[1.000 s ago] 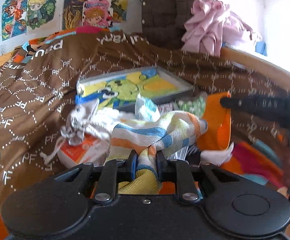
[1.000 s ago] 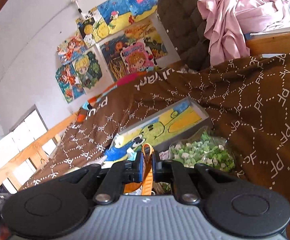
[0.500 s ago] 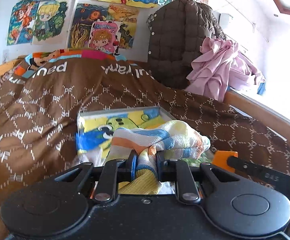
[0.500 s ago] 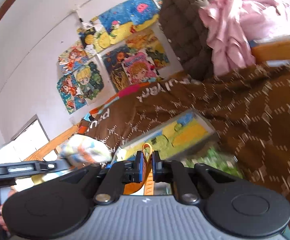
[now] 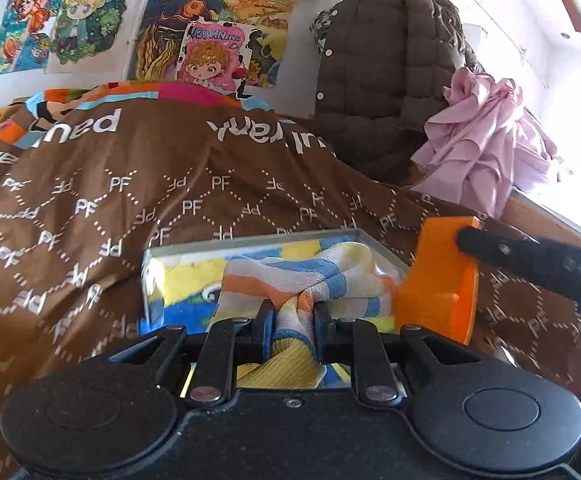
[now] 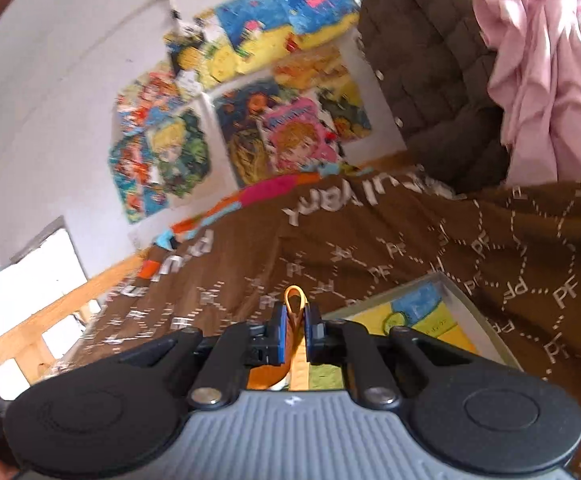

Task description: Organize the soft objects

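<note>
We are clamping the left gripper (image 5: 293, 322) on a bunched striped towel (image 5: 310, 276), holding it lifted over the painted tray (image 5: 194, 252) lying on the brown PF-print blanket (image 5: 130, 200). We are pinching an orange strap loop (image 6: 295, 304) in the right gripper (image 6: 295, 330); what hangs below it is hidden. An orange plastic piece (image 5: 442, 280) on the other tool is sitting just beside the towel.

Both loads lifted off the bed clutter

The striped towel (image 5: 302, 280), pinched in the left gripper (image 5: 293, 320), now hangs over the picture tray (image 5: 250, 240) instead of the heap, which has dropped out of sight. The right gripper's (image 6: 295, 334) view loses the green bag; the tray slides to 4 o'clock.
</note>
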